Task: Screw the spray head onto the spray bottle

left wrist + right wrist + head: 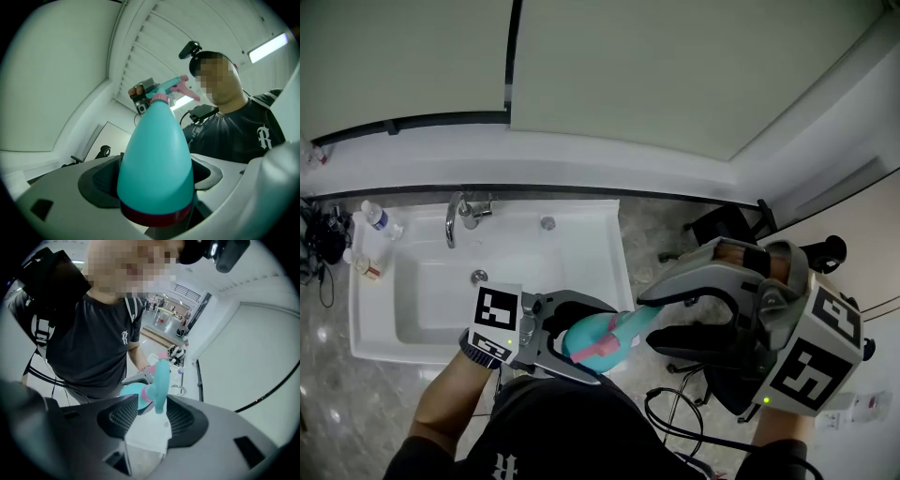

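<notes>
While both tools are loaded, entries run near to far.

1. Black short-sleeved shirt: at the near edge, under the work.
2. Left gripper: jaws clamped on the wide lower body of the teal pear-shaped plastic spray bottle, just above its dark red base band. The bottle lies roughly level in the air, neck to the right, off the near right corner of the sink.
3. Right gripper: jaws closed part-way, grasping the teal plastic spray head, which sits on the bottle neck at the pink collar.
   Handling note (judgement): lock the bottle unmoving in the left jaws. Line the head up with the neck so the thread does not cross. Turn in short arcs and regrip between them. How tight the thread is cannot be told.
4. White rectangular sink: left of the grippers and farther off.
5. Chrome faucet: at the sink's far rim.
6. Small clear plastic water bottle: far left.
</notes>
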Tool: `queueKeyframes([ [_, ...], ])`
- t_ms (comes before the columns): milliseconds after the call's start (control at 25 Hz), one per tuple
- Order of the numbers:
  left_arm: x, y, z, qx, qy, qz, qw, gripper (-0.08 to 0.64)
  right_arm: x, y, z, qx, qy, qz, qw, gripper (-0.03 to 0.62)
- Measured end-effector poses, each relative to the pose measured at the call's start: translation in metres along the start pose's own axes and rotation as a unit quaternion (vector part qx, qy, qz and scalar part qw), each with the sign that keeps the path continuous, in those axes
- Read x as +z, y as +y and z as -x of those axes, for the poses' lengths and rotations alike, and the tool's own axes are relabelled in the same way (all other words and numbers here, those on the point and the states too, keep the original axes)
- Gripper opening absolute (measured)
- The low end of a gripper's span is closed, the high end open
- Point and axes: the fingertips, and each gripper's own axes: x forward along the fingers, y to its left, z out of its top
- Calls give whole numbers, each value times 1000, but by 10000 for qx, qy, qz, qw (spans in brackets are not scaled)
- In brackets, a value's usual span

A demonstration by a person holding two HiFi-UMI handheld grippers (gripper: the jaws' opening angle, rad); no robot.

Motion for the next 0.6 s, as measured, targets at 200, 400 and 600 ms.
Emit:
queueKeyframes([
  [200, 4, -1, 3, 96, -38, -95, 9999, 416, 10, -5, 3, -192, -505, -465, 9975, 184],
  [400, 10, 0, 2, 338, 180, -405, 9984, 416, 12, 0, 12, -409, -937, -580, 9931, 184],
  [600, 2, 8, 15, 892, 836, -905, 9884, 417, 23, -26, 41, -1332, -1670, -1695, 9621, 184],
])
